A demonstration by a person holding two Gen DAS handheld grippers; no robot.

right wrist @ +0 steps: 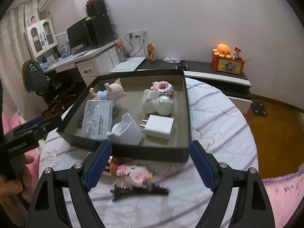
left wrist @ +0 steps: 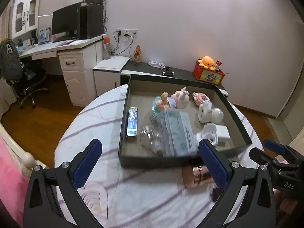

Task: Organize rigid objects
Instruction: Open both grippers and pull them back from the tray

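My right tongs (right wrist: pixel 150 163) stand spread with nothing between the pads, and so do my left tongs (left wrist: pixel 150 163). What the next move turns on lies just ahead of and below the right tongs: a long black hair clip with small round studs (right wrist: pixel 140 190), lying on the white bedsheet with thin purple stripes (right wrist: pixel 218 117), its long axis running across the gap between the fingers, so I judge the wrist would suit a grip across its narrow width. Just beyond it lies a small pink and white toy figure (right wrist: pixel 134 172). A copper-coloured metal cylinder (left wrist: pixel 195 176) lies by the right finger of the left tongs, so that hand is nearer to it.

Beyond both tongs stands the shallow black cardboard box (right wrist: pixel 133 152). It already holds a white square charger plug (right wrist: pixel 159 127), a white plastic cup on its side (right wrist: pixel 125 131), a clear plastic case (right wrist: pixel 98 119), several small figurines and a slim printed box (left wrist: pixel 132 122).
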